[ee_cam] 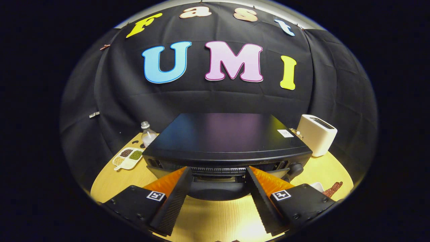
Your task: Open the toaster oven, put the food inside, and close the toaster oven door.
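Observation:
A black toaster oven (221, 137) stands on the wooden table (215, 218), seen from above its front. My gripper (219, 171) is open, its two fingers spread on either side of the oven's upper front edge, where a vent strip (218, 169) runs. Below that strip and between the fingers lies the dark rounded top of the door or its handle (218, 192); I cannot tell whether the door stands ajar. Neither finger presses on anything. Brown food (333, 189) lies beside a white dish (317, 186) to the right of the right finger.
A white pop-up toaster (317, 134) sits right of the oven. On the left are a clear bottle (147, 132) and a white divided tray of grains (127, 157). The oven's knob (295, 167) is at its right front corner.

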Demonstrator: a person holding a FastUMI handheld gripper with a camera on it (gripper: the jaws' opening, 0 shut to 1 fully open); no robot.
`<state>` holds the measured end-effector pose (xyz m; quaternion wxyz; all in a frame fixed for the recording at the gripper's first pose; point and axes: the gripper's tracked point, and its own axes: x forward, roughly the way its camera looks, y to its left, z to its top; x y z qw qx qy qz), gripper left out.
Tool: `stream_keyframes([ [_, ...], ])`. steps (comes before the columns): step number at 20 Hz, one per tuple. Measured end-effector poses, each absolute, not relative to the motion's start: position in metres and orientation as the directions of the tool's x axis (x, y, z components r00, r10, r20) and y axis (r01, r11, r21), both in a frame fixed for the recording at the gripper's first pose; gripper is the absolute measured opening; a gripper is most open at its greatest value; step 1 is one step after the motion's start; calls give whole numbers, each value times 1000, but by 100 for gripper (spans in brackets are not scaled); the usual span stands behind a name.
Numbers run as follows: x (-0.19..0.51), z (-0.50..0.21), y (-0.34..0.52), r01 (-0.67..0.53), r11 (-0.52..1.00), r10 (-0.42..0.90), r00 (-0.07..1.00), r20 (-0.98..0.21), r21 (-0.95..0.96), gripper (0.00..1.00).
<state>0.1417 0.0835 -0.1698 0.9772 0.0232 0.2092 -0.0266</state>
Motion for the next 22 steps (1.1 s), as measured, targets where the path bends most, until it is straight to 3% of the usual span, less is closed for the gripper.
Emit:
stream_keyframes([
  [14,81,-196,88,19,999,5,890,-455,48,98],
  [22,29,-253,91,-48,998,61,802,-594,39,98],
])
